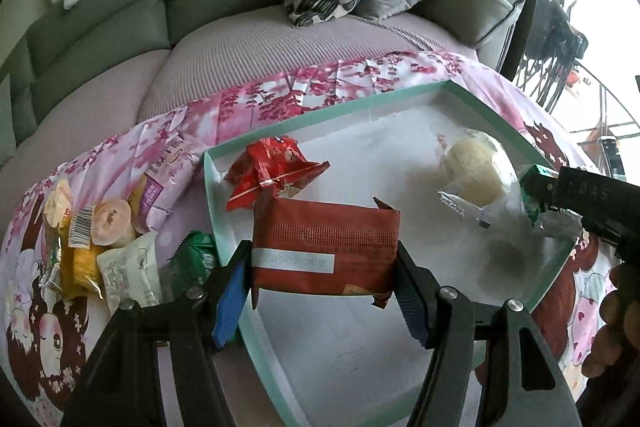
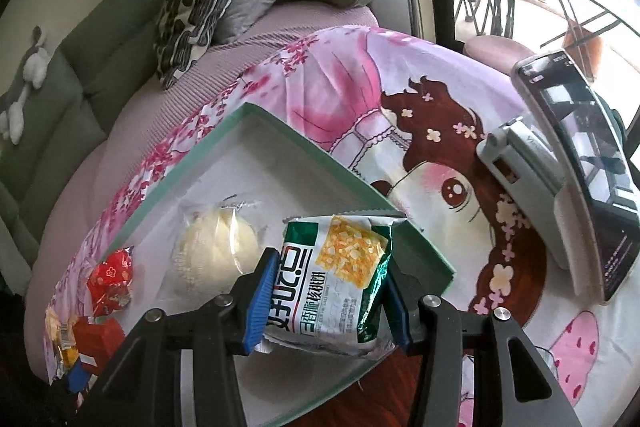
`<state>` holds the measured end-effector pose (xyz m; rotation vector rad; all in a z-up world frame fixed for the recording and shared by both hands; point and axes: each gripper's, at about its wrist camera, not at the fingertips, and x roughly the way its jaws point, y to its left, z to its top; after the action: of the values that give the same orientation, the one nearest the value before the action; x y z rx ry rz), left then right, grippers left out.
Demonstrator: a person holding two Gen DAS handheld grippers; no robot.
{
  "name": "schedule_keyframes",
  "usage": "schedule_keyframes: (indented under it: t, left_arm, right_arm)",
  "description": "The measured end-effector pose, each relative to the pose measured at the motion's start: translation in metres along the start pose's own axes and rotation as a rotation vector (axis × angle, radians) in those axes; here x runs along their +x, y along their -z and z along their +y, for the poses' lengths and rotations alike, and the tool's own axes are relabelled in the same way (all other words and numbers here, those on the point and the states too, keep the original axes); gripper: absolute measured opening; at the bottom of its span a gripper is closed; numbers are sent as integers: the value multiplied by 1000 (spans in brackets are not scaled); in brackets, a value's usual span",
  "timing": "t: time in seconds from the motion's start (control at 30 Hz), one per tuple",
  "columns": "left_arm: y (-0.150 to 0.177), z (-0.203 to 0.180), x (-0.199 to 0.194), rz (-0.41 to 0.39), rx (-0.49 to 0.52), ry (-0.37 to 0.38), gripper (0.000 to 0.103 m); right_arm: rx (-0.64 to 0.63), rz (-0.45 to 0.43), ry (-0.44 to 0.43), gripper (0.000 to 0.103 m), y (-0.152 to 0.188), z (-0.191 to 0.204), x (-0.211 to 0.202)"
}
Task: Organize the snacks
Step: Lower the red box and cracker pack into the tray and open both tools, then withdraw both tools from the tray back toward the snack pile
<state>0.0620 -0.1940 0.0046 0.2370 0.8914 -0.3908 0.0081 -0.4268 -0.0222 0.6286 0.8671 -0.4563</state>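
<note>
Left gripper [image 1: 325, 269] jaws clamped across a light, crinkly red packet [image 1: 326, 251], right gripper [image 2: 326, 297] jaws on a green-and-white packet [image 2: 340, 279]; both soft, crushable, best held edgewise.

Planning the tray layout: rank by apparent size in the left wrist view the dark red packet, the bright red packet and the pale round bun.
1. Dark red packet, largest, though held nearest the camera, which inflates it.
2. Bright red packet and pale round bun look alike; no ranking between them.

A pink cartoon-print cloth [image 1: 320, 83] carries the teal-rimmed tray [image 1: 320, 113] and loose snacks [image 1: 100, 239].
</note>
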Motion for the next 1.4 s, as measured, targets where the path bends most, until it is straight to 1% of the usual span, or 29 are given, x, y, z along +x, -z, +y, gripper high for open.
schedule_keyframes:
  t: [0.23, 0.3, 0.33, 0.37, 0.47, 0.63, 0.67, 0.7, 0.73, 0.77, 0.8, 0.9, 0.93, 1.07, 1.17, 1.4]
  left_arm:
    - [1, 0, 6, 18, 2, -8, 68]
    - [1, 0, 4, 17, 0, -7, 71]
    - [0, 0, 3, 14, 1, -10, 74]
    - [-1, 0, 1, 7, 3, -11, 75]
    - [-3, 1, -5, -4, 8, -11, 76]
    - [-6, 7, -13, -16, -13, -21, 76]
    - [-6, 9, -14, -18, -20, -23, 76]
    - [-7, 12, -16, -20, -32, -25, 77]
    - [-7, 15, -17, -20, -42, -26, 81]
    - [-8, 18, -17, -19, -55, -28, 92]
    - [-8, 23, -18, -19, -82, -35, 96]
    - [-8, 36, -18, -26, -139, -43, 97]
    - [-7, 39, -18, -25, -154, -46, 97]
    - [-4, 54, -14, -7, -228, -70, 98]
    - [-1, 63, -9, 16, -274, -81, 98]
    - [4, 75, -8, 32, -324, -87, 98]
  right_arm:
    - [-23, 11, -12, 53, 2, 8, 5]
    - [-24, 7, -7, 53, 1, 8, 4]
    - [-28, 6, -3, 53, 1, 9, 2]
    - [-31, 3, 0, 53, 1, 9, 1]
    - [-43, 0, 15, 58, 1, 11, -2]
    - [-61, -5, 24, 59, 1, 14, -9]
    - [-68, -5, 28, 64, 1, 15, -9]
    - [-75, -2, 29, 71, 1, 16, -10]
    - [-78, 0, 27, 75, 1, 16, -10]
    - [-80, 1, 25, 79, 2, 17, -11]
    - [-84, 4, 27, 80, 2, 18, -11]
    - [-97, 6, 39, 90, 3, 19, -12]
    - [-98, 8, 38, 91, 3, 20, -12]
    - [-108, 5, 36, 103, 4, 21, -13]
    - [-117, 6, 41, 103, 5, 23, -13]
    - [-132, 10, 41, 103, 6, 25, -12]
